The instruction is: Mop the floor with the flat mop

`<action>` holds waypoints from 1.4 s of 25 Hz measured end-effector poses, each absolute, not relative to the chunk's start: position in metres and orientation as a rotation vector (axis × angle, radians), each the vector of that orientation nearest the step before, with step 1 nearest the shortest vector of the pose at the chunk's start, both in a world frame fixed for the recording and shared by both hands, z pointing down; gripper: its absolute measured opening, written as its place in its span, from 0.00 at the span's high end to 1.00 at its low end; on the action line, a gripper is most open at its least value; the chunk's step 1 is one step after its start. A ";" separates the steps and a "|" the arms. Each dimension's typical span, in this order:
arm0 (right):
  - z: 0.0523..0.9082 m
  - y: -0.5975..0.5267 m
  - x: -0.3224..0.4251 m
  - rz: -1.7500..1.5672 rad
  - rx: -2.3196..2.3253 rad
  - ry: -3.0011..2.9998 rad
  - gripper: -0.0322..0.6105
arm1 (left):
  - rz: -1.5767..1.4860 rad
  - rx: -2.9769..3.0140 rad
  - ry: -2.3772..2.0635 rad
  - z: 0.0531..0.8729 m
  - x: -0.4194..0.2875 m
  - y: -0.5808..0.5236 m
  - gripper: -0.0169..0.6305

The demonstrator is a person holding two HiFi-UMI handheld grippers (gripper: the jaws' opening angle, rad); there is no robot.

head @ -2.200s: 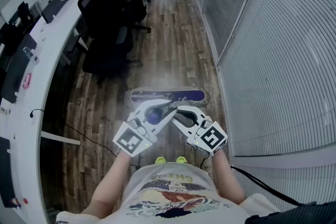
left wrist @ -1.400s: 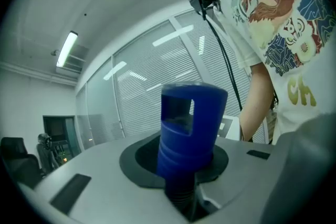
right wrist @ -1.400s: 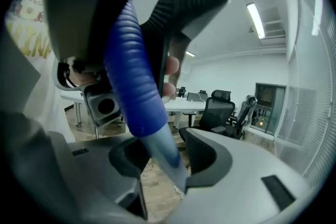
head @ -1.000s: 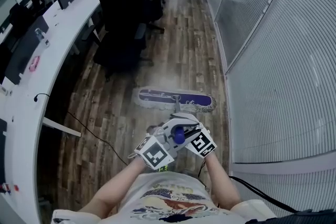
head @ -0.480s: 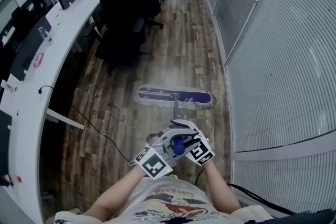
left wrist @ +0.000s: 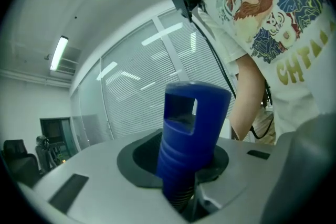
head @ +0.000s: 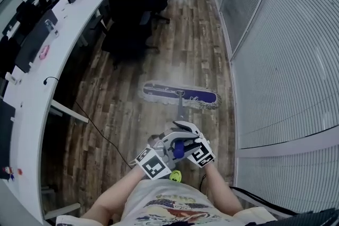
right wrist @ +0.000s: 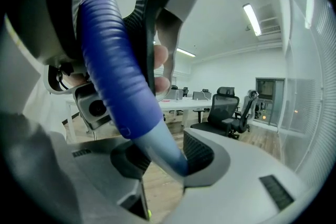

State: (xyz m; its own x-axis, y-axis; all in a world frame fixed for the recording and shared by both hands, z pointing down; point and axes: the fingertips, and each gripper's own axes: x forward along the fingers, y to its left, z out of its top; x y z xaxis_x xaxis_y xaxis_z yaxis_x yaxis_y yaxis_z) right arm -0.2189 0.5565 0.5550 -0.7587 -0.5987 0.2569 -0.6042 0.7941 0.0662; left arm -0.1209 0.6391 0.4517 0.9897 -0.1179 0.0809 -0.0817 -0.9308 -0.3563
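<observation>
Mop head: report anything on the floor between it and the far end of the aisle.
Nothing visible lies straight ahead of the mop head: bare wood floor runs on up the aisle. The black office chairs stand left of that lane, beside the desk.

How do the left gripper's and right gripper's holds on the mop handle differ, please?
The left gripper clamps the mop handle at its ribbed blue top; the right gripper sits lower, on the pale shaft. The left gripper's jaws press shut; the right gripper's have just been opening, the handle between them. Both are on one handle.
</observation>
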 end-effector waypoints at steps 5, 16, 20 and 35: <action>0.543 0.521 -0.234 0.065 0.974 -2.773 0.70 | -0.036 -2.777 0.190 0.435 -0.141 0.603 0.86; 0.544 0.414 -0.280 0.084 1.050 -2.727 0.68 | 0.009 -2.790 0.018 0.435 -0.194 0.504 0.86; 0.555 0.371 -0.287 0.092 1.105 -2.692 0.68 | 0.004 -2.786 -0.026 0.447 -0.205 0.465 0.85; 0.549 0.190 -0.230 0.094 1.134 -2.736 0.67 | 0.054 -2.829 0.064 0.439 -0.152 0.278 0.84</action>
